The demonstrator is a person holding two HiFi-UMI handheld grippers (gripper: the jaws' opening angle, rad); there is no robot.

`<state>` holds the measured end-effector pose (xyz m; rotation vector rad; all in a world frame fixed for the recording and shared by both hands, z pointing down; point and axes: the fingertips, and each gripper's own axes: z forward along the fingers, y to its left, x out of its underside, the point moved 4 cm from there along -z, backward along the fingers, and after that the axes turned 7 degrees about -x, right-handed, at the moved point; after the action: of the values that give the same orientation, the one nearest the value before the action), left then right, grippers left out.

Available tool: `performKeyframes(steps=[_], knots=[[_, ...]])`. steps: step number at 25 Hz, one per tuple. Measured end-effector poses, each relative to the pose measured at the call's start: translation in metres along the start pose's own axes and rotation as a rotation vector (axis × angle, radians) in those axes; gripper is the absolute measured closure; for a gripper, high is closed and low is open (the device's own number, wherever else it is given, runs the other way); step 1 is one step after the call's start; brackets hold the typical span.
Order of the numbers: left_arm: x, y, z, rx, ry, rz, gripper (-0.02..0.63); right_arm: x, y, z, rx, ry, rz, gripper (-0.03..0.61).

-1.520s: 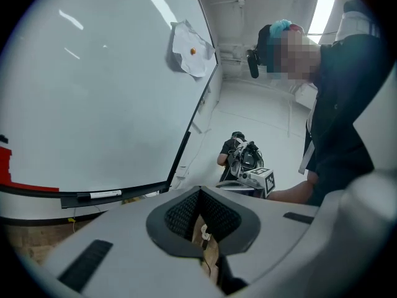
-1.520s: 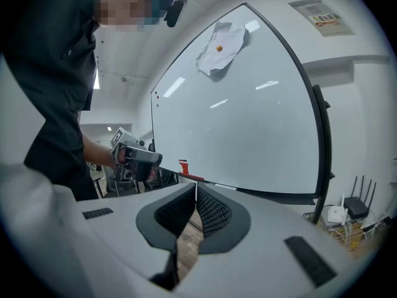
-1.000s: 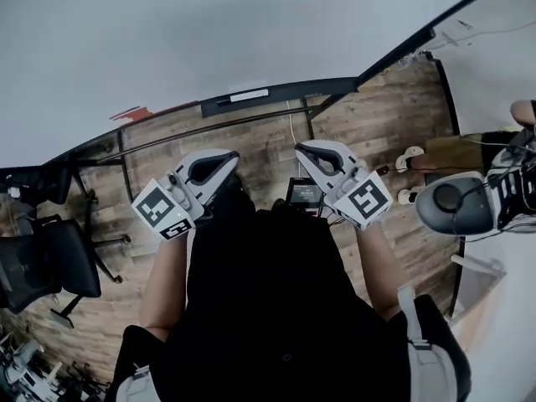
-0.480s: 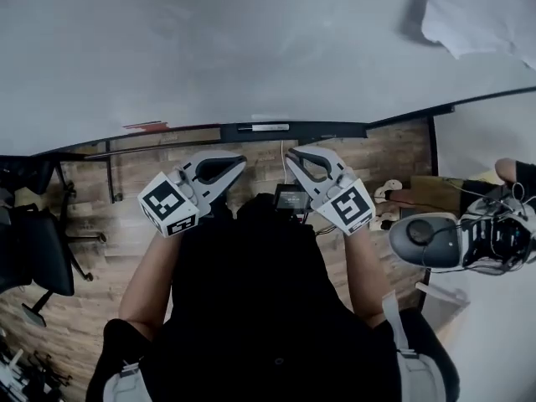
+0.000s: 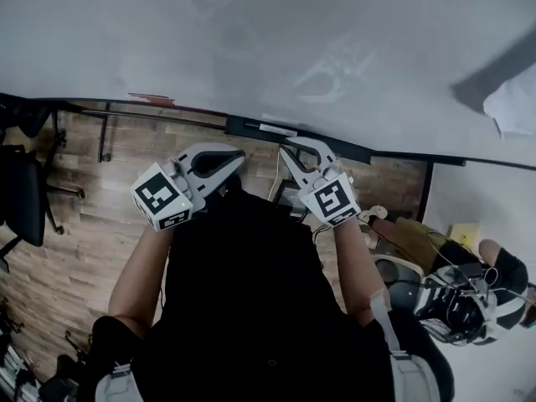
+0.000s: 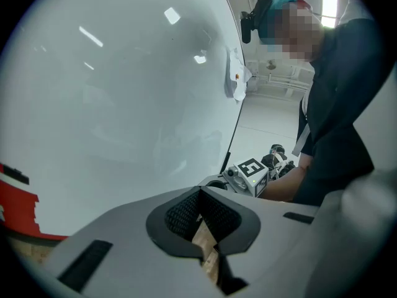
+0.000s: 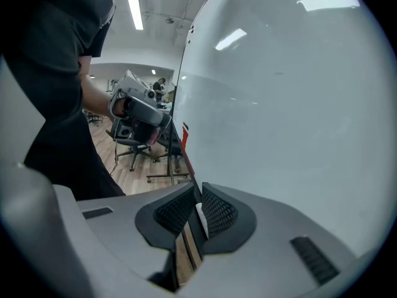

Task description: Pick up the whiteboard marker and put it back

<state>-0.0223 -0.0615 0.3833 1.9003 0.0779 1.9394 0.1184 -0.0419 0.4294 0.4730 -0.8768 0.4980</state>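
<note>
A white whiteboard marker [image 5: 277, 129] lies on the black tray ledge [image 5: 335, 146] under the whiteboard [image 5: 251, 40]. My right gripper [image 5: 286, 150] is just below the ledge, near the marker, its jaws closed with nothing held. In the right gripper view a sliver of the marker [image 7: 200, 218] shows through the narrow slit of the right gripper [image 7: 197, 194]. My left gripper [image 5: 238, 157] hangs a little left of it, also shut and empty; in its own view the left gripper [image 6: 200, 195] faces the board.
A red object [image 5: 152, 100] sits at the board's lower edge, left. A sheet of paper [image 5: 512, 107] hangs on the board at right. An office chair [image 5: 21, 195] stands at left. Another person [image 5: 456, 296] with equipment is at lower right.
The head view has swung, so the whiteboard fills more of the picture and the tray now slants. Both grippers stay shut and close to the ledge, the right one nearer the marker.
</note>
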Motion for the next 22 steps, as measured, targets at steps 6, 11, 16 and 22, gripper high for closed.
performKeyframes(steps=[6,11,16,22], knots=[[-0.005,0.016,0.023,-0.06,-0.004,-0.041,0.603,0.015,-0.031,0.024,-0.025,0.085,-0.052,0.468],[-0.021,0.04,0.038,-0.085,-0.008,-0.069,0.603,0.016,-0.061,0.048,-0.004,0.152,-0.101,0.468],[-0.028,0.055,0.043,-0.093,-0.011,-0.072,0.603,0.023,-0.075,0.07,0.012,0.243,-0.158,0.468],[-0.024,0.053,0.045,-0.095,-0.009,-0.083,0.603,0.038,-0.078,0.08,0.032,0.349,-0.184,0.468]])
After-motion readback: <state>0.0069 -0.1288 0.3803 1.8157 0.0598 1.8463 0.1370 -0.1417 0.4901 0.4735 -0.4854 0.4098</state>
